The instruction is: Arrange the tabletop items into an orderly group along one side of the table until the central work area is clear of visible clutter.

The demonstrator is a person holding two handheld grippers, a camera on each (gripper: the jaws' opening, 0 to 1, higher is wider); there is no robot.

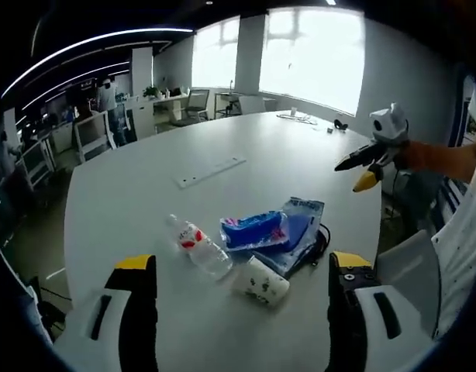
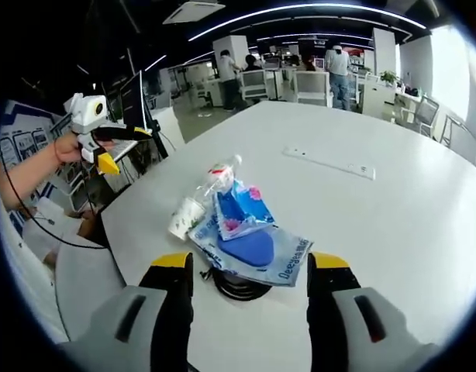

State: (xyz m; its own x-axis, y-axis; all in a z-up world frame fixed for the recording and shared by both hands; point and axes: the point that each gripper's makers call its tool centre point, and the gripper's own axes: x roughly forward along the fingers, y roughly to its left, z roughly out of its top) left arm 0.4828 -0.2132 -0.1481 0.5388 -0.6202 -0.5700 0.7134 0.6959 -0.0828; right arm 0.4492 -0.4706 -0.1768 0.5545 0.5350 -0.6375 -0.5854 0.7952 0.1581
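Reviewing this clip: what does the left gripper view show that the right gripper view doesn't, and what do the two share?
Left gripper view alone: bright windows behind the table's far end, and small items lying there.

Right gripper view alone: people standing among desks, and more of the coiled black cable under the bag.

Both: the white table, plastic bottle, paper cup, blue packet, clear bag, the flat panel set in the tabletop, and each view's own open jaws.

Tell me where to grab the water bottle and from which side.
Grip the water bottle across its clear body, just beyond the red label. It lies on its side on the table, so probably come down from above, jaws straddling its width. The paper cup and blue packet crowd one side; the left gripper has the open side.
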